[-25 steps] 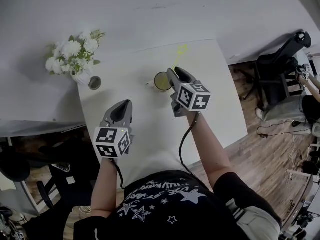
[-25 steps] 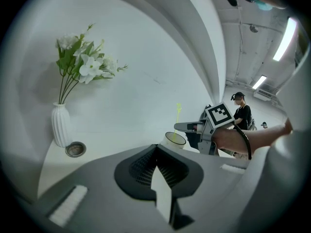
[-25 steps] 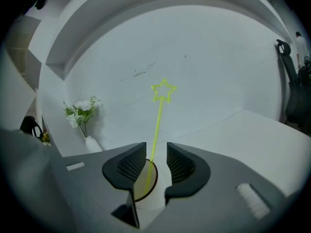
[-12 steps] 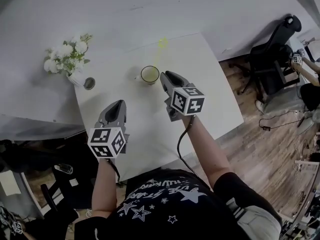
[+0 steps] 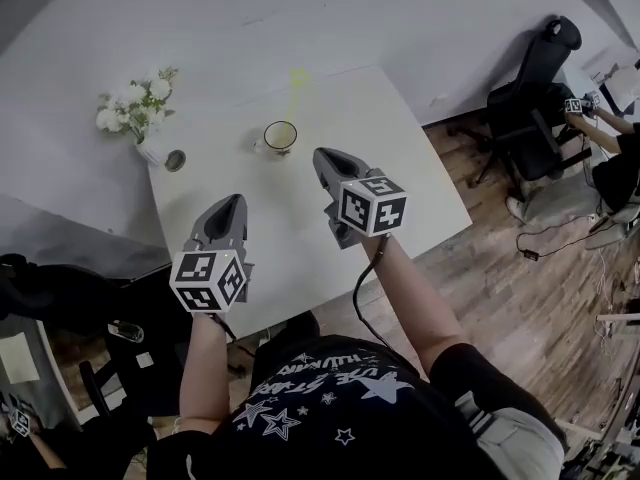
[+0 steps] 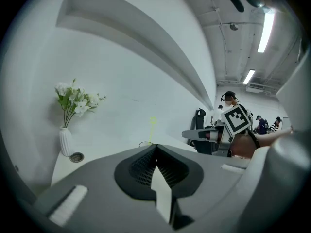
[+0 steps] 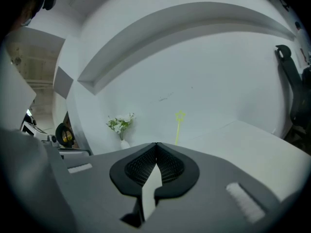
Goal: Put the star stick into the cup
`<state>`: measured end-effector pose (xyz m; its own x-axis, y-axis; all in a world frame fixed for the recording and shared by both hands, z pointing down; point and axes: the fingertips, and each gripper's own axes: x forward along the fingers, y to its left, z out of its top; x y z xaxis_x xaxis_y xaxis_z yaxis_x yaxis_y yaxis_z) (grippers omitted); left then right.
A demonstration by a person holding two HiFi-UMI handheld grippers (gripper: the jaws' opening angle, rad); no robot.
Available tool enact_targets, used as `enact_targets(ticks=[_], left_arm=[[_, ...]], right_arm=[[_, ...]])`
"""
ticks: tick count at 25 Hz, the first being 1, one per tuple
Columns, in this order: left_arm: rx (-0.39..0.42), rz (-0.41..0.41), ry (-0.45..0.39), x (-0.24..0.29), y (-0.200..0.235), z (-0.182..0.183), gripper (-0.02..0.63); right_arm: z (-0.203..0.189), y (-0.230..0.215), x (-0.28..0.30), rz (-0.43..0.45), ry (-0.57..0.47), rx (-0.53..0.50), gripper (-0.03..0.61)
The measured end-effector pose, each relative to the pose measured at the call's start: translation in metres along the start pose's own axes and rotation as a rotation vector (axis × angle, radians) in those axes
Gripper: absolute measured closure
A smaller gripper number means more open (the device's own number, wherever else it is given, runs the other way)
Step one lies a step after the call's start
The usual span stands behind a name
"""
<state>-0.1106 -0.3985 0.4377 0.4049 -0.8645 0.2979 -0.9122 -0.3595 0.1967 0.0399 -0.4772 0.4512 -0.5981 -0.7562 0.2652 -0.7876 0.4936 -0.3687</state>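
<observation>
The left claw, shut and empty, and the right claw, its jaws closing tight on nothing, hover over the near surface while, beyond them, the star stick stands in the cup; any retreat is best kept well clear of that cup.

I see the small pale handled cup toward the far side of the white rectangular bench, with the thin yellow-green star stick standing in it. At the far left corner stands the white ribbed vase of white flowers, a small round grey dish just beside it on the right.
</observation>
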Motion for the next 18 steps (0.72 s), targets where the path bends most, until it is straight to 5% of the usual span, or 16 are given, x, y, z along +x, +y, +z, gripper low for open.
enact_targets(ticks=[18], left_arm=[[0.031, -0.012, -0.049, -0.098, -0.094, -0.025, 0.611]], right_arm=[[-0.025, 0.061, -0.142, 0.068, -0.036, -0.083, 0.563]])
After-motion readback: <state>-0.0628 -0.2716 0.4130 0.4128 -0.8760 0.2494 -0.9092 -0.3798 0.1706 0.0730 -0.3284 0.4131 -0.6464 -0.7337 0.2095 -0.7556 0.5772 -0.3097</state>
